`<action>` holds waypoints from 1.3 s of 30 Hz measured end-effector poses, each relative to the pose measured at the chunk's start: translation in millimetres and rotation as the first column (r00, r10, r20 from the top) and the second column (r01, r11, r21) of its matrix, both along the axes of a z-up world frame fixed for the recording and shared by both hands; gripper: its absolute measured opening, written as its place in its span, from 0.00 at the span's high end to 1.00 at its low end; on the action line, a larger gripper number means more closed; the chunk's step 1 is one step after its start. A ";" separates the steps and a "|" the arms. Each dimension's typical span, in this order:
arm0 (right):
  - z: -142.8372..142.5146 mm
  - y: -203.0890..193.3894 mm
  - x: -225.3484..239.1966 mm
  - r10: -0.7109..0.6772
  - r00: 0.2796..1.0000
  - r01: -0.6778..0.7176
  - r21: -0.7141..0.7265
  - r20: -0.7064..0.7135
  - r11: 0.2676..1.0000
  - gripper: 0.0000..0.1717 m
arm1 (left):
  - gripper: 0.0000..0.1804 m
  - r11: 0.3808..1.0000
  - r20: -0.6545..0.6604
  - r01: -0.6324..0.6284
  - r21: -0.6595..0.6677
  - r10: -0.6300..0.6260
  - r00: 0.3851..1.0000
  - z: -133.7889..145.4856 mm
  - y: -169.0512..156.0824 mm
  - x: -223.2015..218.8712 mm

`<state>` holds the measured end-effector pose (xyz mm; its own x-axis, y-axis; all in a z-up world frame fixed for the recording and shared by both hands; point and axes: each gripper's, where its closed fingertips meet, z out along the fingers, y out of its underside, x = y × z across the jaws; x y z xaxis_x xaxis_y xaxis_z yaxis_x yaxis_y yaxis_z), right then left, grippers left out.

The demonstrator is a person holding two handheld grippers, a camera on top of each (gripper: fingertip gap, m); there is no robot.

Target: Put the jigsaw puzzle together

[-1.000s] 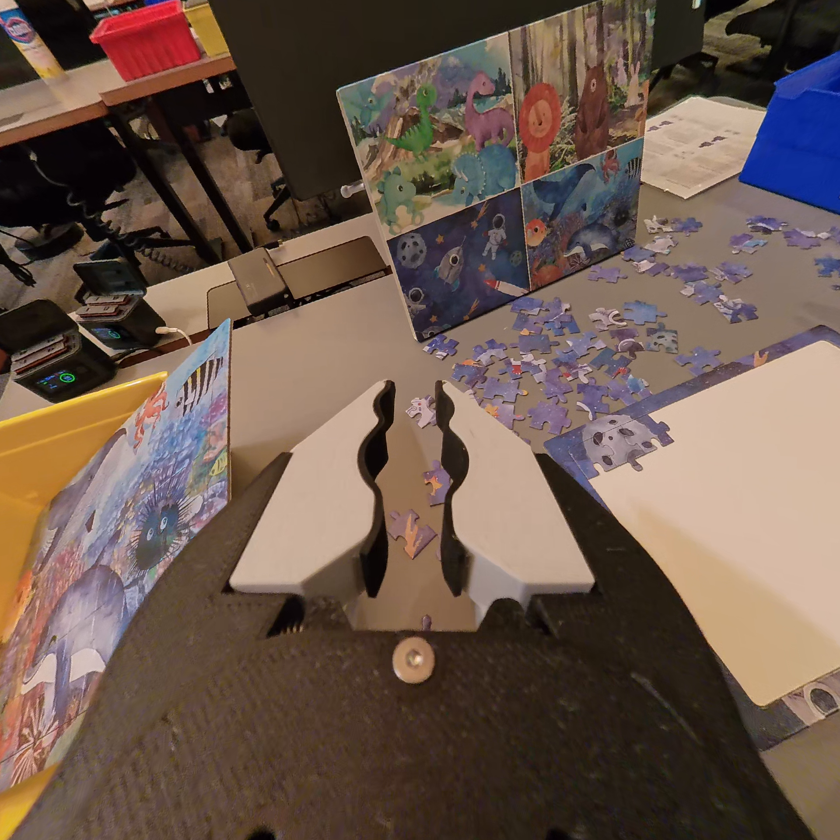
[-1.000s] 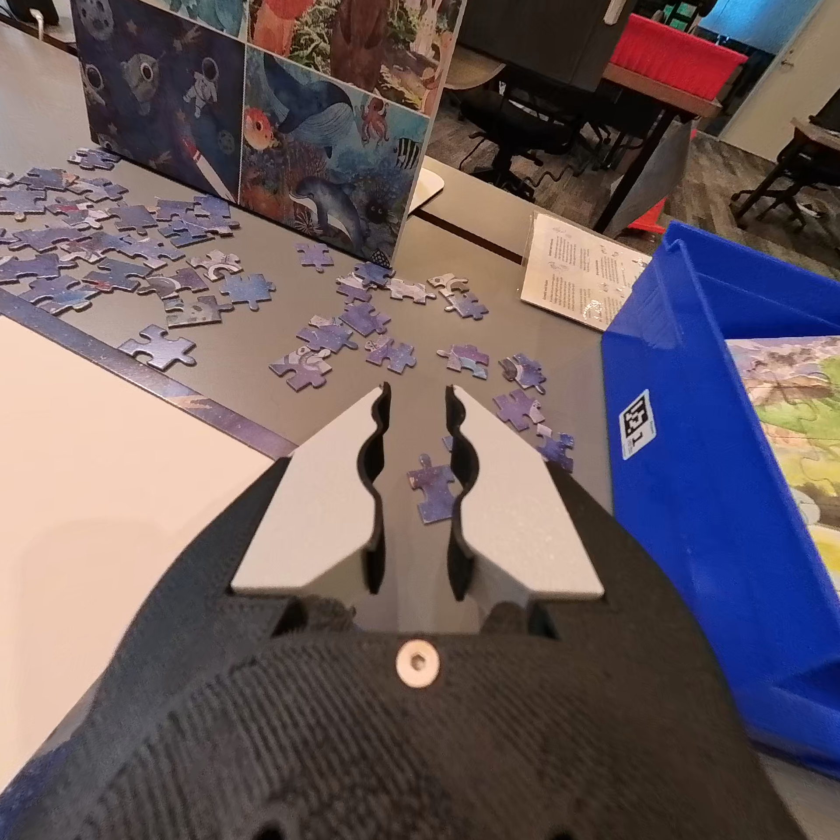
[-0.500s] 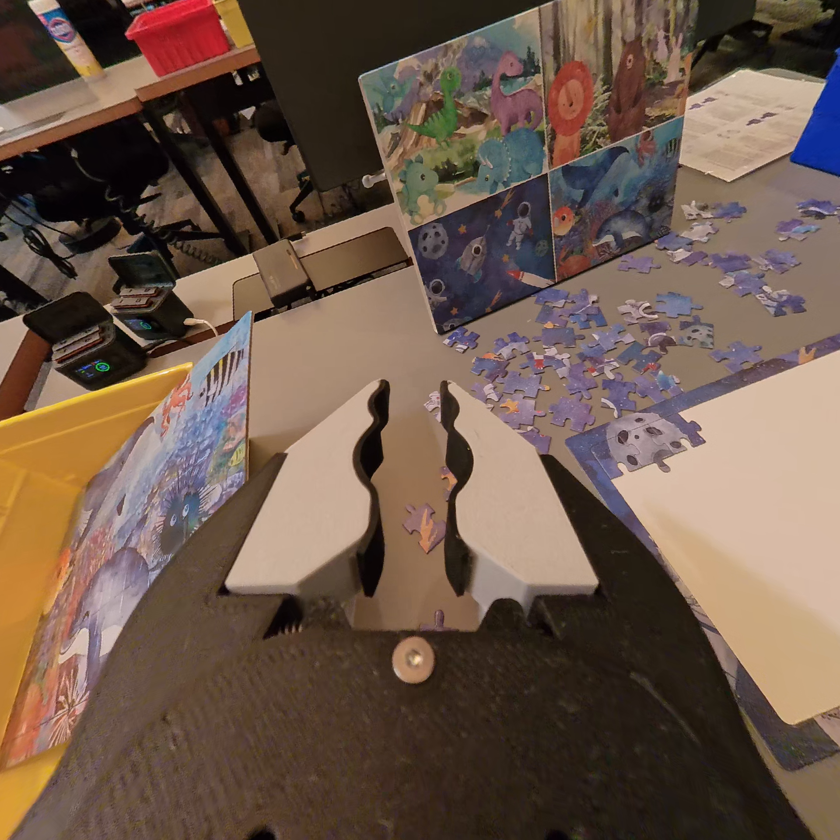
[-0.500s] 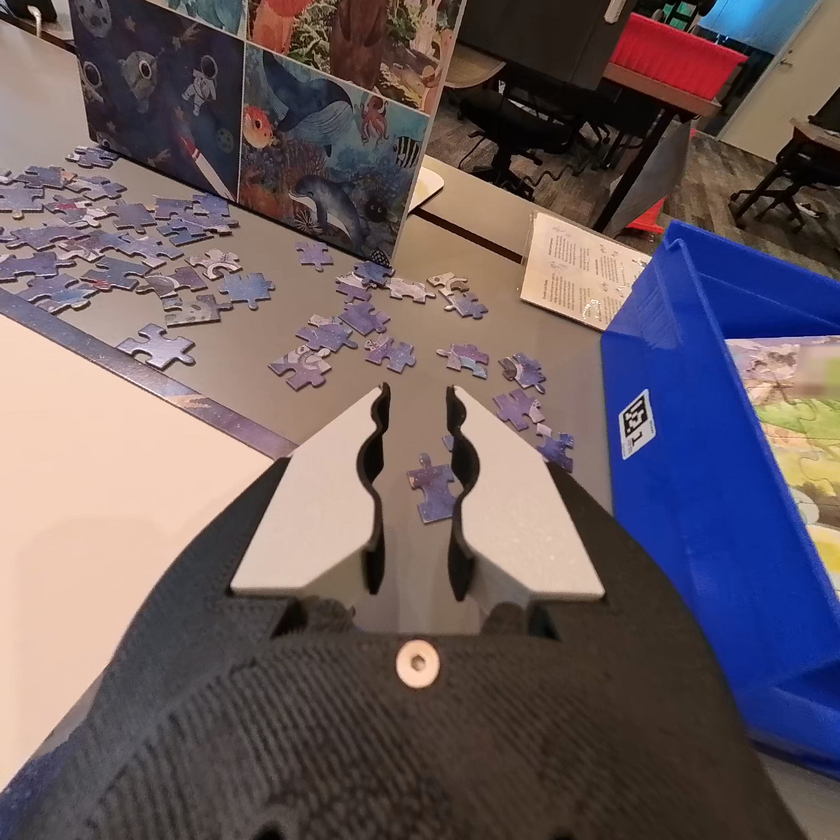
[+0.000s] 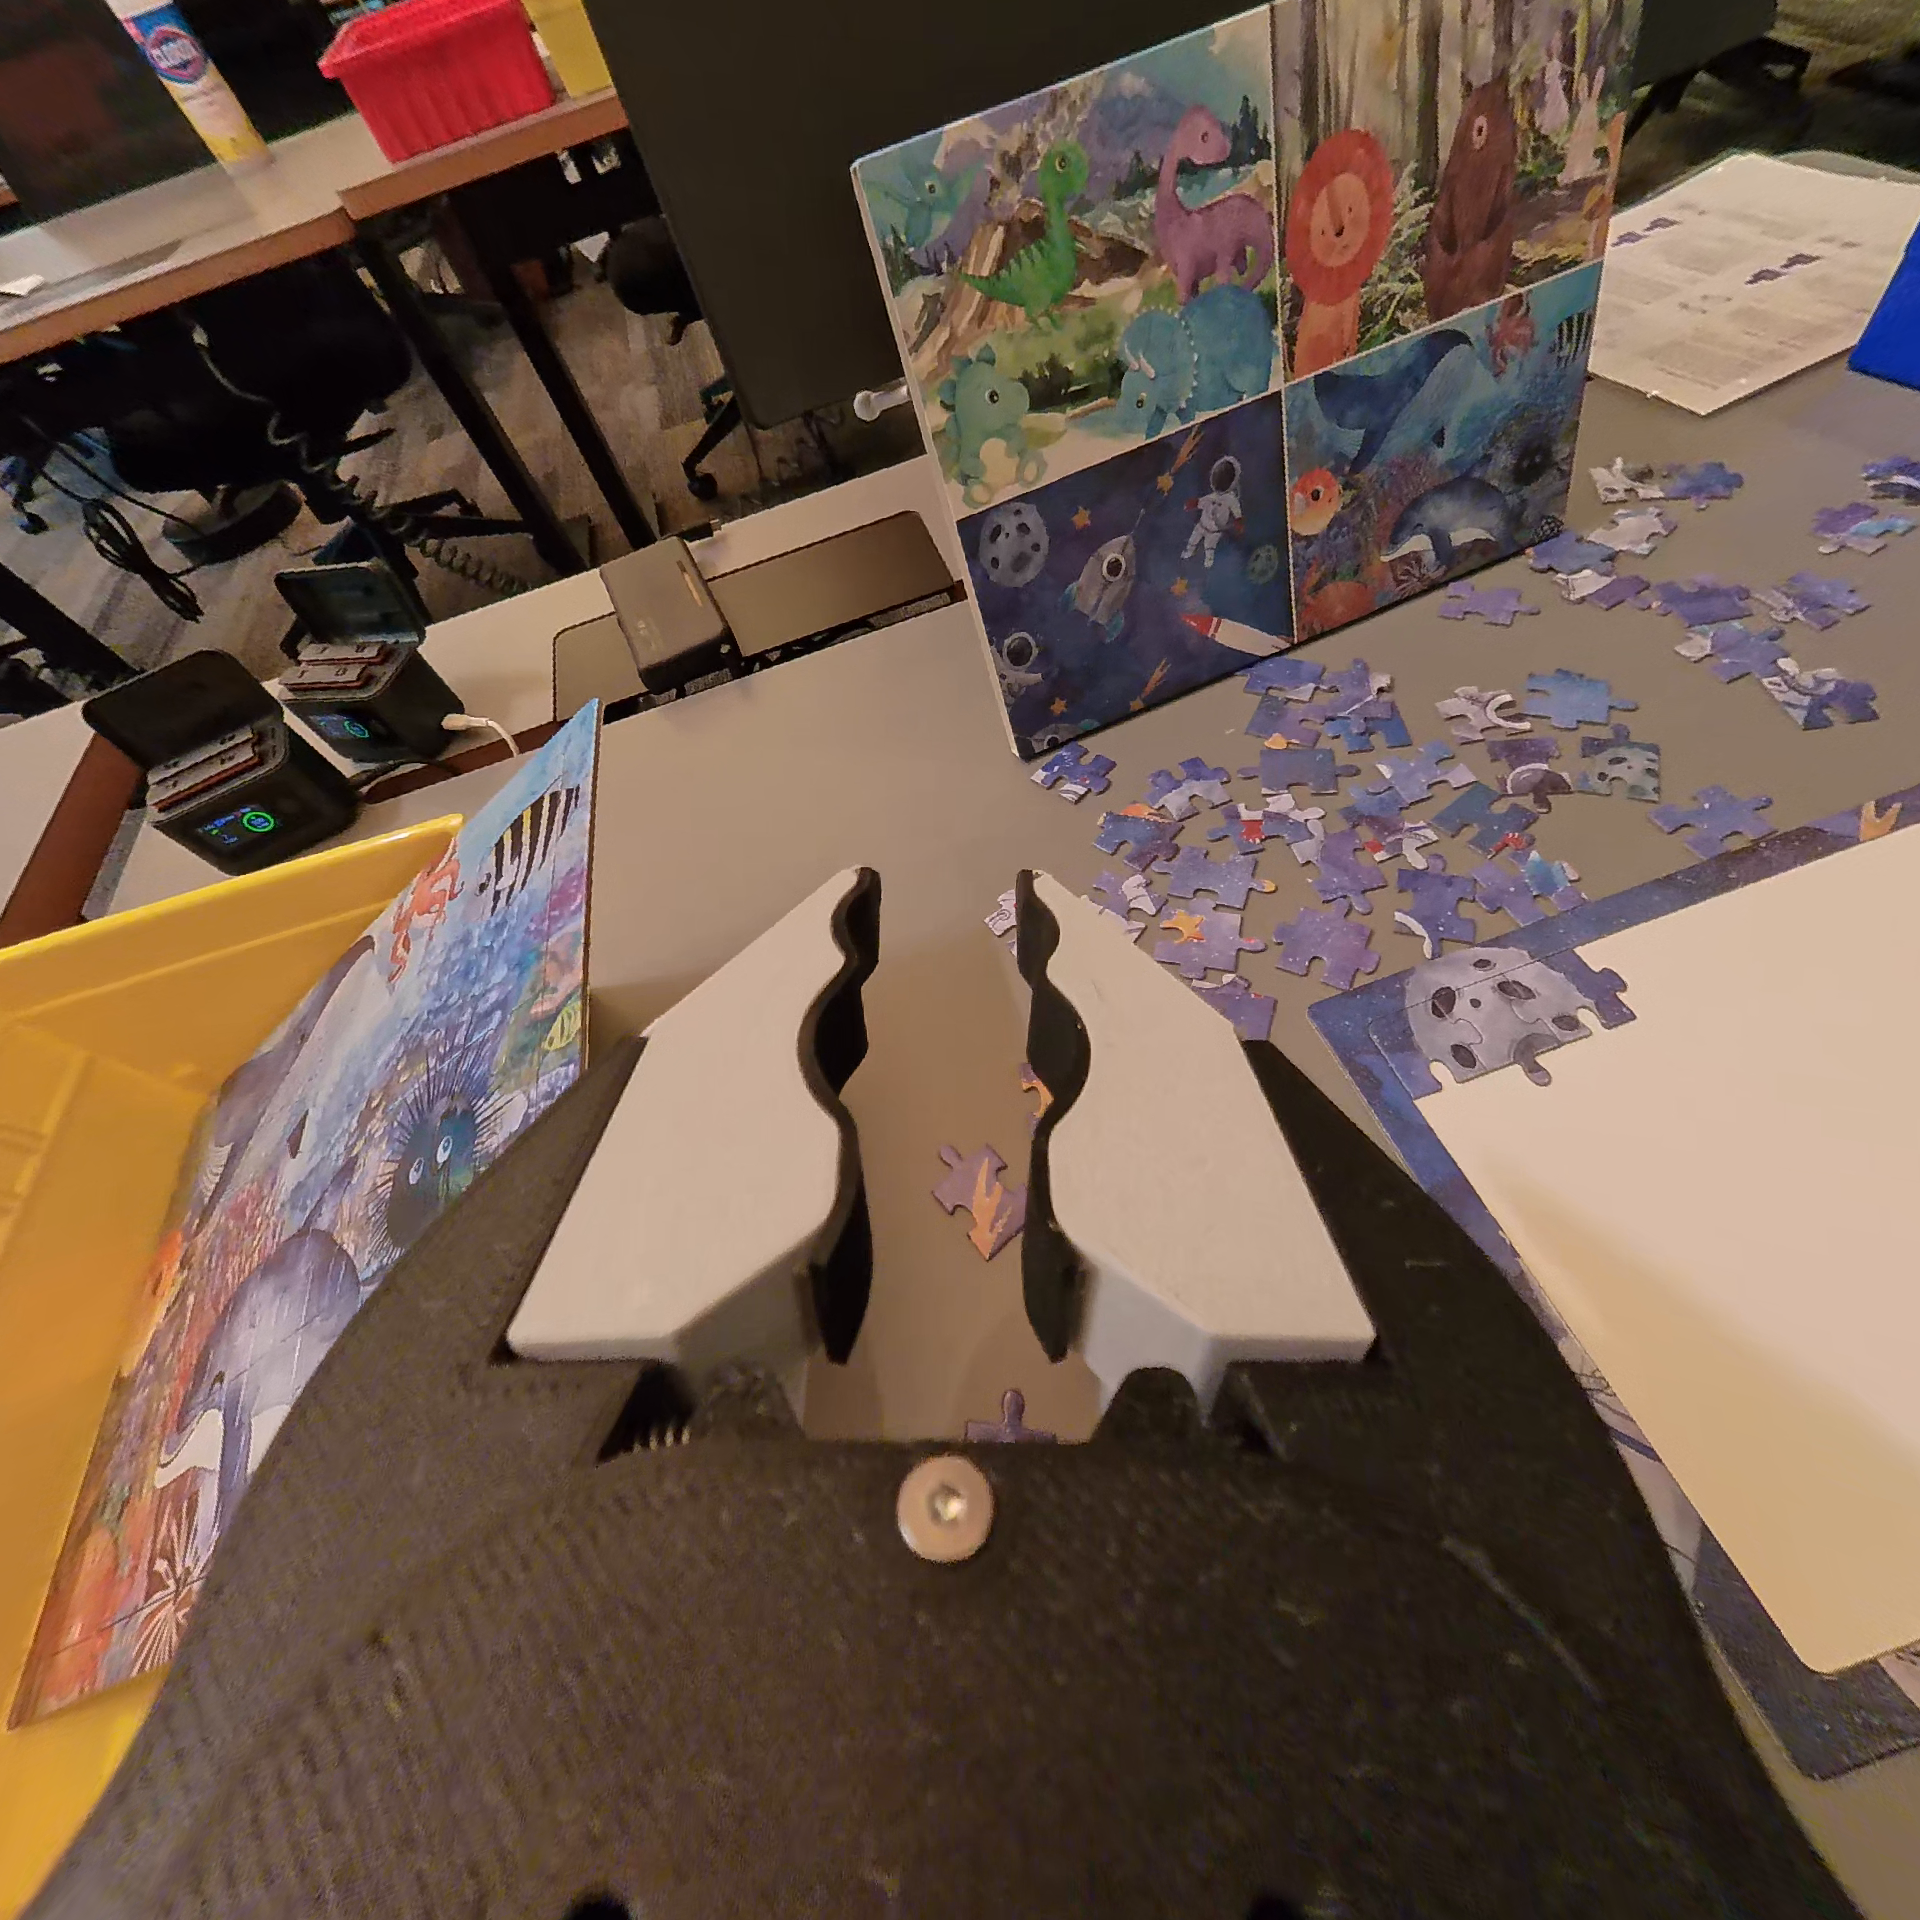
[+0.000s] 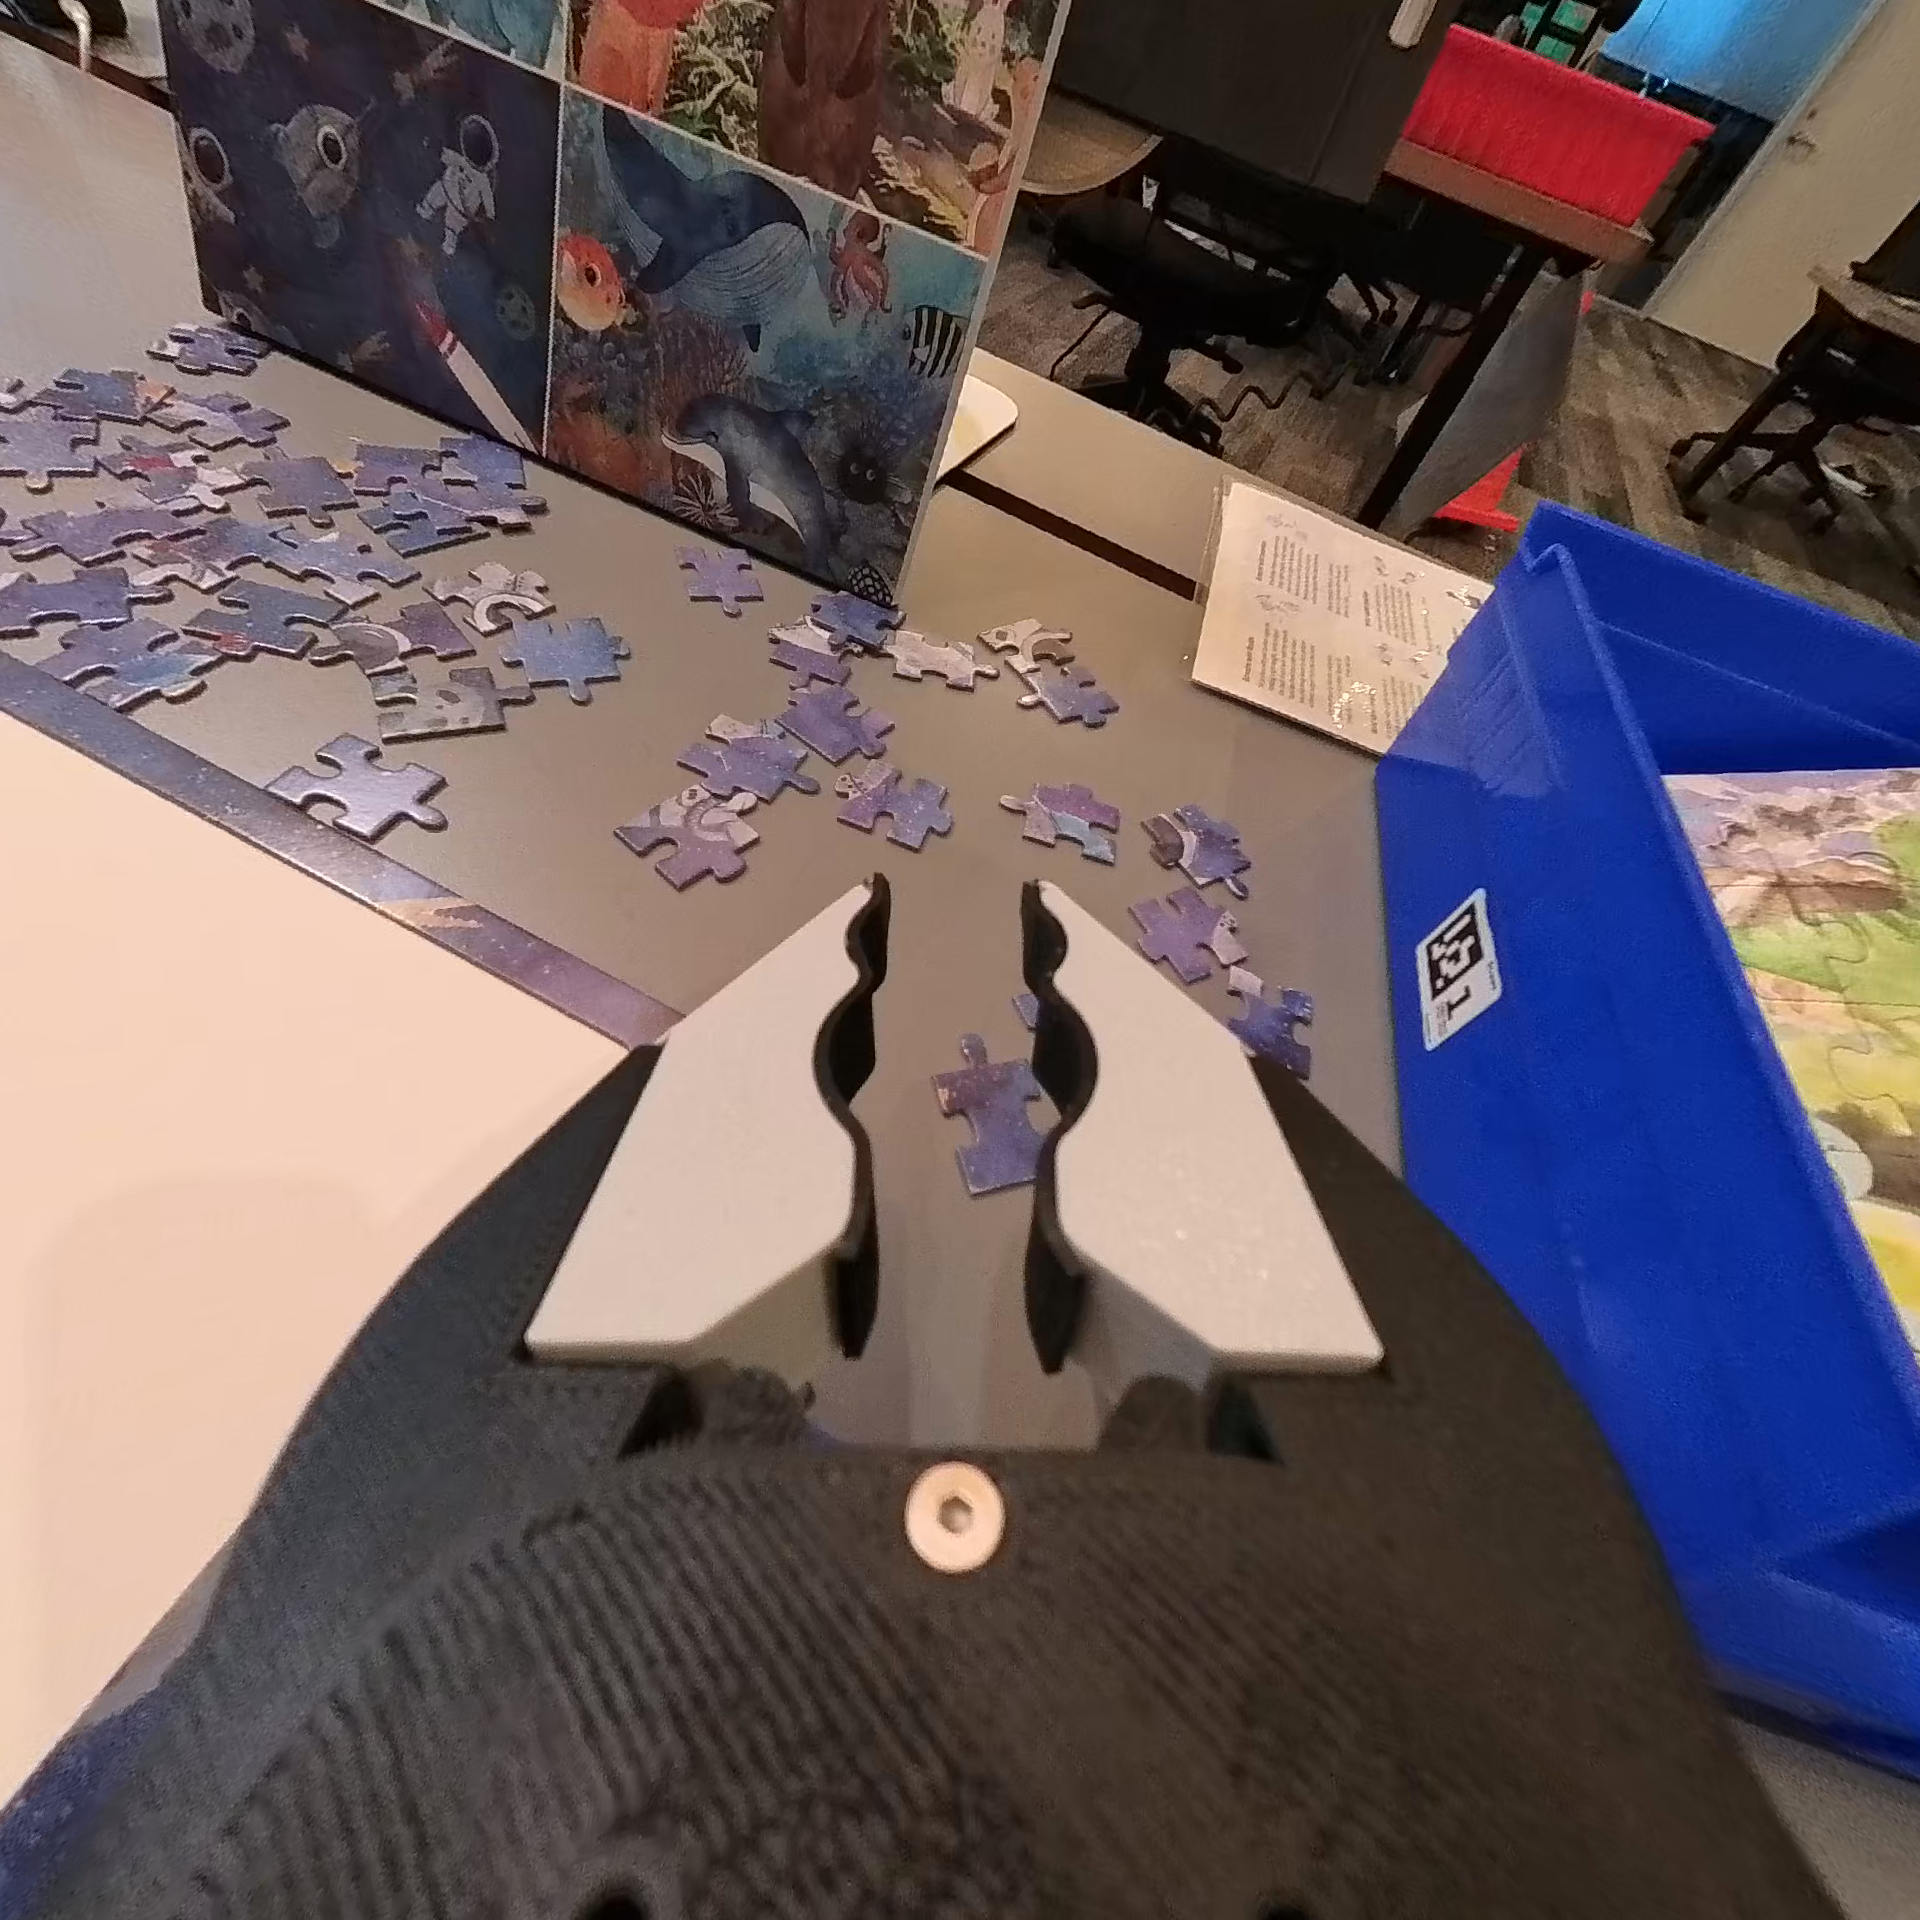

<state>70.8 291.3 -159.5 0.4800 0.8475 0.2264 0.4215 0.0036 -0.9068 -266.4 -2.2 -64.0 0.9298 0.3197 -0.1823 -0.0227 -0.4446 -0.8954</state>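
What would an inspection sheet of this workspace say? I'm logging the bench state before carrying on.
Surface: grey table, bare between the items.
Job's things: loose purple puzzle pieces; partly built puzzle board; upright picture box.
Clutter: yellow bin holding a sea-scene puzzle; blue bin; printed sheet.
Grippers: left gripper and right gripper both open, gripping nothing, above pieces lying on the table.
Cables: white cable at the charger boxes.
Surroundings: desks, chairs, red bin.

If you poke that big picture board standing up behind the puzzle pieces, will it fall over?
Probably, yes. The picture board stands almost upright on one thin edge, so a nudge near its top could tip it. It looks flat and stiff, so it would likely topple whole rather than bend.
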 end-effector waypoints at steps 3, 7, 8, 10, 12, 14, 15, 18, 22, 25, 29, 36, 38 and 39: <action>-0.4 0.0 -0.1 0.000 1.000 0.000 -0.001 0.002 1.000 0.86 | 0.86 1.000 0.000 -0.003 -0.003 0.003 1.000 -0.5 -0.6 -0.8; -0.6 0.1 -0.1 0.000 1.000 0.000 0.000 0.004 1.000 0.86 | 0.86 1.000 0.001 -0.006 -0.005 0.006 1.000 -1.0 -1.3 -1.8; -0.6 0.1 -0.1 0.000 1.000 0.000 0.000 0.004 1.000 0.86 | 0.86 1.000 0.001 -0.006 -0.006 0.006 1.000 -1.2 -1.5 -2.0; -0.6 0.0 -0.2 0.001 1.000 -0.001 0.000 0.004 1.000 0.86 | 0.86 1.000 0.002 -0.007 -0.008 0.007 1.000 -1.7 -1.7 -2.3; -1.0 0.1 -0.2 0.001 1.000 -0.001 -0.001 0.005 1.000 0.86 | 0.86 1.000 0.002 -0.008 -0.009 0.008 1.000 -2.0 -2.0 -2.7; -1.0 0.0 -0.3 0.001 1.000 -0.001 0.000 0.006 1.000 0.86 | 0.86 1.000 0.002 -0.008 -0.010 0.008 1.000 -2.1 -2.2 -2.8; -1.1 0.0 -0.4 0.001 1.000 -0.001 0.000 0.006 1.000 0.86 | 0.86 1.000 0.002 -0.009 -0.010 0.009 1.000 -2.2 -2.4 -2.9; -1.5 0.0 -0.4 0.001 1.000 -0.001 -0.001 0.008 1.000 0.86 | 0.86 1.000 0.001 -0.010 -0.012 0.010 1.000 -2.4 -3.0 -3.5; -1.9 0.1 -0.4 0.001 1.000 -0.001 -0.001 0.009 1.000 0.86 | 0.86 1.000 0.004 -0.014 -0.013 0.014 1.000 -2.8 -4.1 -4.8; -2.3 0.0 -0.7 0.002 1.000 -0.002 -0.002 0.011 1.000 0.86 | 0.86 1.000 0.003 -0.012 -0.014 0.012 1.000 -2.9 -4.1 -4.5; -2.8 -0.2 -0.9 0.002 1.000 -0.002 0.001 0.016 1.000 0.86 | 0.86 1.000 0.002 -0.006 -0.022 0.006 1.000 -4.0 -2.8 -2.5; -9.9 6.3 3.2 -0.022 0.999 0.023 -0.016 0.034 1.000 0.85 | 0.84 0.985 0.005 0.019 -0.169 -0.018 1.000 -46.9 -15.6 14.6; -6.0 5.5 3.2 -0.020 1.000 0.020 -0.019 0.011 1.000 0.85 | 0.80 0.956 0.019 0.016 -0.292 -0.010 1.000 -84.5 -39.2 17.8; -3.5 5.3 3.5 -0.021 1.000 0.021 -0.013 0.001 1.000 0.85 | 0.78 0.941 0.044 0.021 -0.338 -0.007 0.999 -101.8 -53.1 21.0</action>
